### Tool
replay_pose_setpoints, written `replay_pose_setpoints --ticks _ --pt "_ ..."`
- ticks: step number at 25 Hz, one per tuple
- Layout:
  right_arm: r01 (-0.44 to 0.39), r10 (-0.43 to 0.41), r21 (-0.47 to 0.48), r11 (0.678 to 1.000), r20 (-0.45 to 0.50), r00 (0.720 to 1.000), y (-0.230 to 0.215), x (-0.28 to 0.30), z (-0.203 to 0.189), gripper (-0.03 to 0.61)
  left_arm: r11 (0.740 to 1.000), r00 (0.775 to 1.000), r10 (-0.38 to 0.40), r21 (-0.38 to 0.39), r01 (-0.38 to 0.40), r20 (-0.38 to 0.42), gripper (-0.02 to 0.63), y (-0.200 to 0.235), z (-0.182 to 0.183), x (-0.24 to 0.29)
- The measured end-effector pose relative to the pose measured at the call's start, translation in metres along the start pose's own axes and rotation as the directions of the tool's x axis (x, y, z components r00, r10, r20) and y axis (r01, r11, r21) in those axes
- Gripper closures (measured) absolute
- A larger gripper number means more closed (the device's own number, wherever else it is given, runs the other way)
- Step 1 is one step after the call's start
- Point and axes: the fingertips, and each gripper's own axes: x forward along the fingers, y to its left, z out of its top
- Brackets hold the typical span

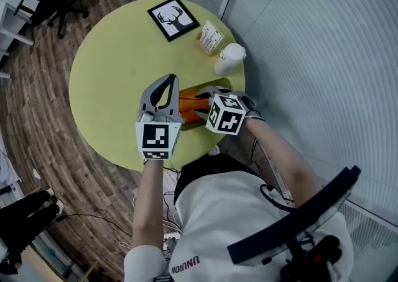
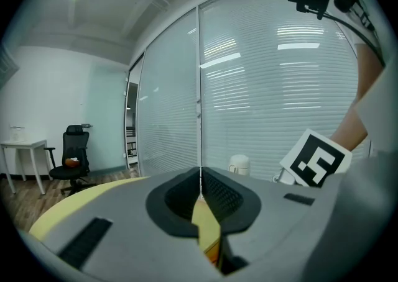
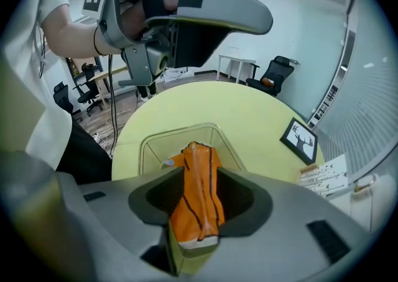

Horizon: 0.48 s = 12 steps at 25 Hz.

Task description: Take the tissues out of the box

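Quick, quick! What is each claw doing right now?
Left claw: closed, nothing in it.
Right claw: open, with the orange tissue pack between its two sides.

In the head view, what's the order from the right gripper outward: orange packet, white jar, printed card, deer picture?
1. Orange plastic tissue packet, right at the jaws.
2. White round jar, just beyond.
3. Printed paper card, farther back.
4. Black-framed deer picture, farthest, left of the card.
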Motion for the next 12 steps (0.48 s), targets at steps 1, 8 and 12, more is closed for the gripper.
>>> replay_pose_setpoints --ticks 1,8,12 --pt "-0.005 0.005 0.001 1.0 -0.006 1.0 0.001 0.001 -0.001 0.408 1.0 1.0 -0.002 -0.002 0.002 -0.002 0.594 0.0 0.0 0.0" --pt "-0.028 0.027 -0.004 1.0 -0.041 0.999 0.002 0.01 -0.007 0.407 1.0 1.0 -0.016 -0.008 0.016 -0.012 0.594 0.0 -0.004 0.002" --pt "-0.04 0.04 -0.006 0.999 -0.059 0.997 0.003 0.013 -0.01 0.407 1.0 1.0 -0.019 -0.015 0.019 -0.018 0.594 0.002 -0.006 0.001"
